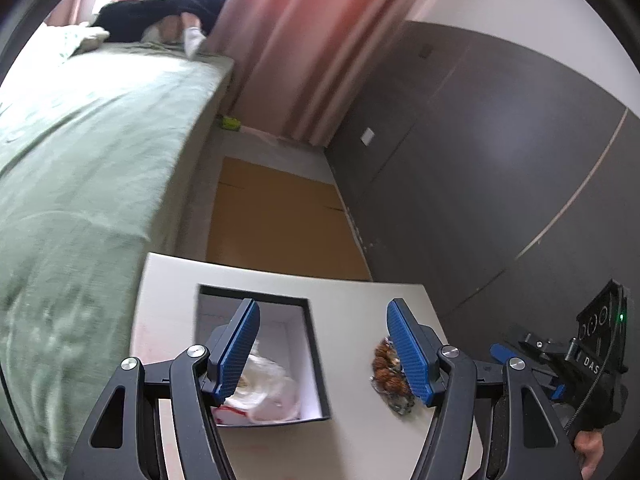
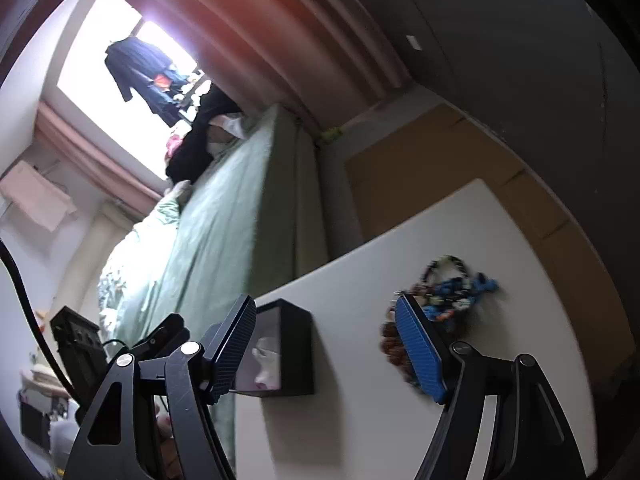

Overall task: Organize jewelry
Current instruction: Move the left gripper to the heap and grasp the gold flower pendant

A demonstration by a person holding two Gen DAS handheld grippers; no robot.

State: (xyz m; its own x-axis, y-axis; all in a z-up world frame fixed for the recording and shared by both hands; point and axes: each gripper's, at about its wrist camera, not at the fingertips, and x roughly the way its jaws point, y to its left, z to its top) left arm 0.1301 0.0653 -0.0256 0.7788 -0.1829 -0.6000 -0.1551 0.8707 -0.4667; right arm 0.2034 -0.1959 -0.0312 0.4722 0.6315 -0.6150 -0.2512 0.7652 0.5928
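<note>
A black box with a white inside (image 1: 308, 360) stands open on a small white table (image 1: 352, 312); white crumpled wrapping (image 1: 264, 392) lies in it. A pile of beaded jewelry (image 1: 386, 368) lies on the table to the box's right. My left gripper (image 1: 323, 350) is open and empty above the table, between box and pile. In the right wrist view the box (image 2: 296, 344) is left of the beaded pile (image 2: 444, 292). My right gripper (image 2: 326, 350) is open and empty above the table, its right finger in front of the pile.
A bed with a green cover (image 1: 80, 160) runs along the table's left side. A dark wall panel (image 1: 500, 160) stands to the right. A brown cardboard sheet (image 1: 276, 220) lies on the floor beyond the table. Pink curtains (image 1: 304, 40) hang behind.
</note>
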